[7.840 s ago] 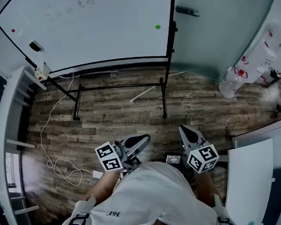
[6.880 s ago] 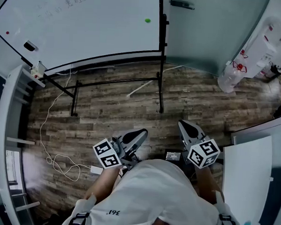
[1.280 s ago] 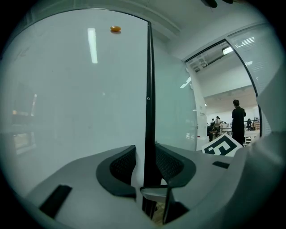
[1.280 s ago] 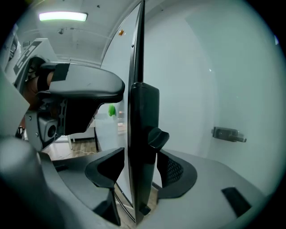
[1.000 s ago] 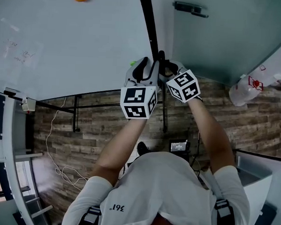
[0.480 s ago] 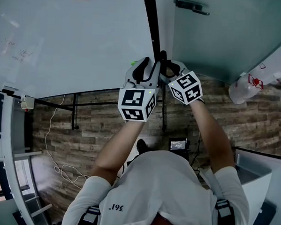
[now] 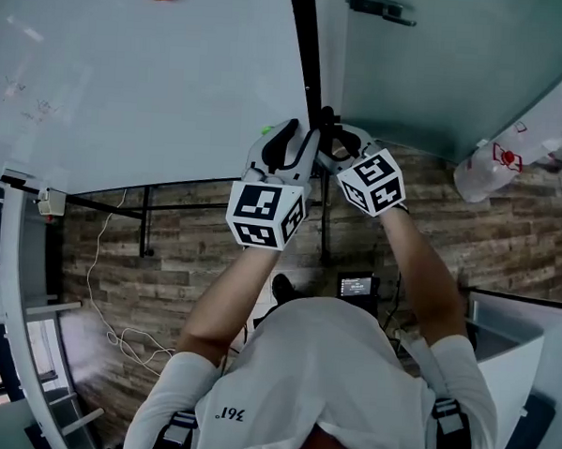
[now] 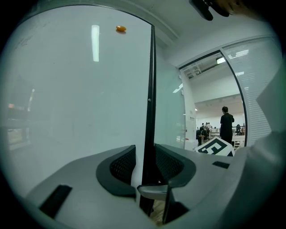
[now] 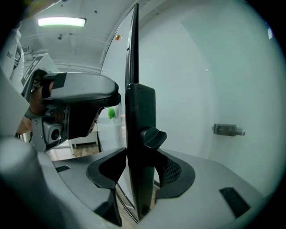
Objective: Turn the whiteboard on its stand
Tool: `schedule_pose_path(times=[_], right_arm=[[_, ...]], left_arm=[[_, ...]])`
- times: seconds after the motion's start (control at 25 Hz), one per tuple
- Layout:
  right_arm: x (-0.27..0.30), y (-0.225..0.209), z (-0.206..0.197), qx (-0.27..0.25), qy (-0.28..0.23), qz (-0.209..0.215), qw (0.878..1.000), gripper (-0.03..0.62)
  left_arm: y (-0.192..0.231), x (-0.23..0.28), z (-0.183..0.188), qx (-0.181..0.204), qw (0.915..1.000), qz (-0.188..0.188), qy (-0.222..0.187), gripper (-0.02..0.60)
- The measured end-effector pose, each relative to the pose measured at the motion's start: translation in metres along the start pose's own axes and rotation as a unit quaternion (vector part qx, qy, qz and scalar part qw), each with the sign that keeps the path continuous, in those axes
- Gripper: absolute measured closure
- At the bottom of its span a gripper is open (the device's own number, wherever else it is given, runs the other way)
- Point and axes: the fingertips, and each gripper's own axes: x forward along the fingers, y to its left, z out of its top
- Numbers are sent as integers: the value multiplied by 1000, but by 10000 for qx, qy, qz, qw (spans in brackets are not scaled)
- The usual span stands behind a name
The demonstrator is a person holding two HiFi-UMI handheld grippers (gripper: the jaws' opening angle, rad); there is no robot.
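Left tongs [image 8: 145, 164]: I've got them clenched on the right edge of the large white black-framed whiteboard [image 8: 67, 98].
Right tongs [image 9: 139, 166]: just been closing, now grasping the thick black stand post [image 9: 140, 112] with its knob, just beside my left tongs.
Whiteboard: upright, stretching away leftward from both tongs.
Orange round magnet [image 8: 120, 29]: on the board, high above the left tongs.

White cable [image 7: 116, 332] on wooden floor [image 7: 195, 247]
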Motion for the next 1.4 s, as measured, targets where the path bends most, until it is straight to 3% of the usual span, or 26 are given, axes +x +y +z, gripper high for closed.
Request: schedule_pose_path(times=[0.52,1.4], right_arm=[[-21,33,-8,-43,61,-30,10000,379],[-44,87,-16,-27,161,-104,9998,390]], left_arm=[[-15,-37,-4,-13,9990,-436,95,443],[-27,-95,-9,-157,9968,-784,98,445]])
